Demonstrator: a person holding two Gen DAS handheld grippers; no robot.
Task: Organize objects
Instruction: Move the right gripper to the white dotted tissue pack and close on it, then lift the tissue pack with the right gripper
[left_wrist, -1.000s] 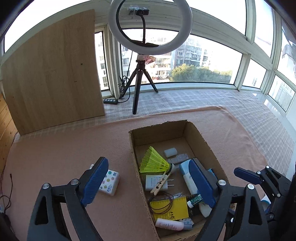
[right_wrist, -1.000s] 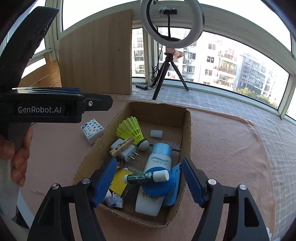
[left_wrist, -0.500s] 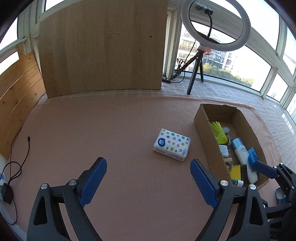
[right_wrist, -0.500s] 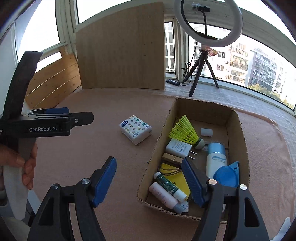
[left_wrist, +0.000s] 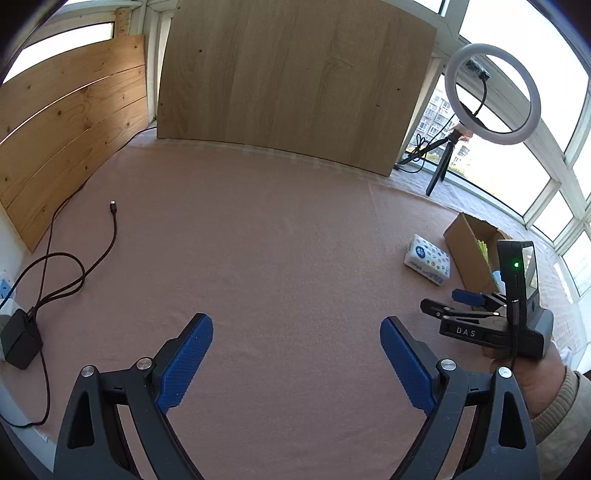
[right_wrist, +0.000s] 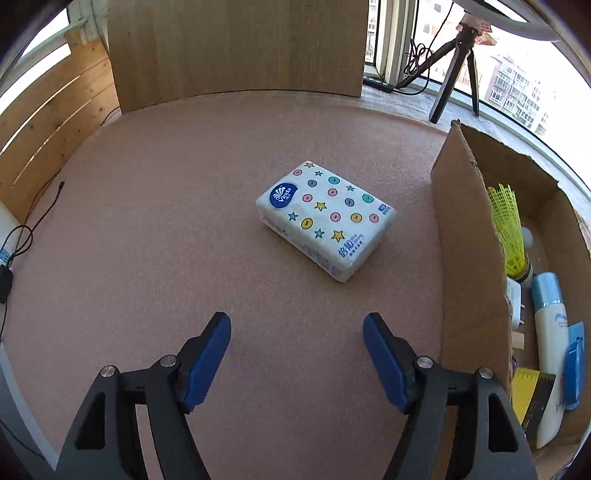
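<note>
A white tissue pack (right_wrist: 325, 218) with coloured dots and stars lies on the pink mat, just left of a cardboard box (right_wrist: 469, 266). Inside the box I see a yellow shuttlecock (right_wrist: 508, 229), a white bottle with a blue cap (right_wrist: 550, 325) and a yellow ruler card (right_wrist: 532, 391). My right gripper (right_wrist: 297, 354) hovers open and empty over bare mat, short of the pack. My left gripper (left_wrist: 295, 354) is open and empty over bare mat far to the left; the pack (left_wrist: 428, 260) and box (left_wrist: 469, 251) sit far right of it. The right gripper (left_wrist: 469, 297) shows there, held by a hand.
A black cable (left_wrist: 92, 254) and charger (left_wrist: 20, 341) lie at the mat's left edge. Wooden boards (left_wrist: 288, 74) stand along the back and left. A ring light on a tripod (left_wrist: 491, 92) stands by the windows at the back right.
Both grippers swung left, away from the box. The right one went from over the box to in front of the tissue pack; the left one went out over bare mat. Jaws stayed open.
</note>
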